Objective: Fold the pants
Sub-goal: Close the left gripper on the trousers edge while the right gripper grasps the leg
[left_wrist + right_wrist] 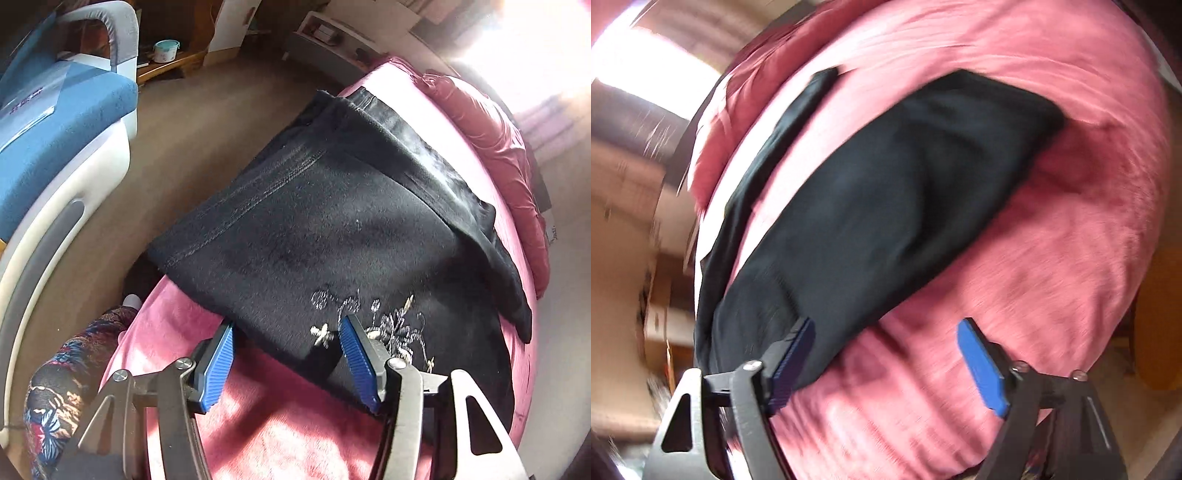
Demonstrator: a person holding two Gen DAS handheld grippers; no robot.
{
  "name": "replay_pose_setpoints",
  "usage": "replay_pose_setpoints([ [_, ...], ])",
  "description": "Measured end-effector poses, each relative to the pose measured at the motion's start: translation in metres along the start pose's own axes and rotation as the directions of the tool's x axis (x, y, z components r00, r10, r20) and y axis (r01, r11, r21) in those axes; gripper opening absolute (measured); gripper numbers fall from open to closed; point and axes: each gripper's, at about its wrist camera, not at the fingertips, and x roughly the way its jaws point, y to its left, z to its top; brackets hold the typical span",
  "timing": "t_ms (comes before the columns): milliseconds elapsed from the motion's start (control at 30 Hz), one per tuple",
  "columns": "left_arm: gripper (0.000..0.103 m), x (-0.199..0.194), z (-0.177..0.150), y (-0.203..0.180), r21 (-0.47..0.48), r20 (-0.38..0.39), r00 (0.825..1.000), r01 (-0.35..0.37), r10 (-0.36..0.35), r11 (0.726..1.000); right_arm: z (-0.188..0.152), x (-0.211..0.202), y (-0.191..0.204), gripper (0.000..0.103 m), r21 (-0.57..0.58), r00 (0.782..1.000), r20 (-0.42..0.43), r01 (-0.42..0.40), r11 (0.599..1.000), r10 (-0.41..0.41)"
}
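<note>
Between the left fingers (354, 354): pants (332, 221) edge.

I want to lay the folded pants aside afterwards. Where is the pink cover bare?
Bare pink cover lies along the near edge of the black pants, around the left tool, and beside them past the right tool. The far side is crowded by a bunched red quilt.

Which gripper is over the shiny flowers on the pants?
The left gripper: its open fingers straddle the pants' embroidered edge. The right gripper shows only plain black cloth and pink blanket.
</note>
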Motion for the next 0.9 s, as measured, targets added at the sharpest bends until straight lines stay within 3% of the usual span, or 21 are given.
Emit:
replay_pose_setpoints([
  [133,0.053,0.008,0.006,-0.010,0.036,0.007,0.999,-0.036,0.036,0.999,0.021,0.011,-0.017,0.070,0.111,0.999,0.030,-0.042,0.993,0.039],
  [233,0.024,0.008,0.010,-0.015,0.069,0.027,0.997,-0.077,0.076,0.995,0.031,0.020,-0.011,0.067,0.135,0.998,0.049,-0.039,0.990,0.032],
  [267,0.012,0.006,0.011,-0.015,0.078,0.037,0.996,-0.084,0.081,0.993,0.039,0.021,-0.009,0.058,0.126,0.998,0.052,-0.029,0.992,0.023],
  [300,0.010,0.002,0.013,-0.015,0.078,0.045,0.996,-0.083,0.080,0.993,0.045,0.023,-0.006,0.051,0.112,0.999,0.053,-0.016,0.994,0.010],
  [367,0.008,-0.005,0.015,-0.014,0.076,0.056,0.997,-0.063,0.059,0.995,0.053,0.024,-0.002,0.019,0.085,0.998,0.055,0.027,0.996,-0.032],
  [433,0.007,-0.014,0.014,-0.015,0.093,0.077,0.996,-0.059,0.052,0.994,0.057,0.016,0.003,0.010,0.060,0.996,0.070,0.046,0.997,-0.050],
  [667,0.007,-0.053,0.008,-0.014,0.134,0.122,0.993,-0.010,-0.006,0.991,0.061,-0.017,0.004,0.008,-0.037,0.987,0.125,0.103,0.994,-0.098],
  [900,0.007,-0.075,-0.019,-0.001,0.140,0.087,0.996,-0.010,-0.003,0.990,0.057,-0.037,-0.011,0.008,-0.060,0.975,0.150,0.176,0.983,-0.165],
])
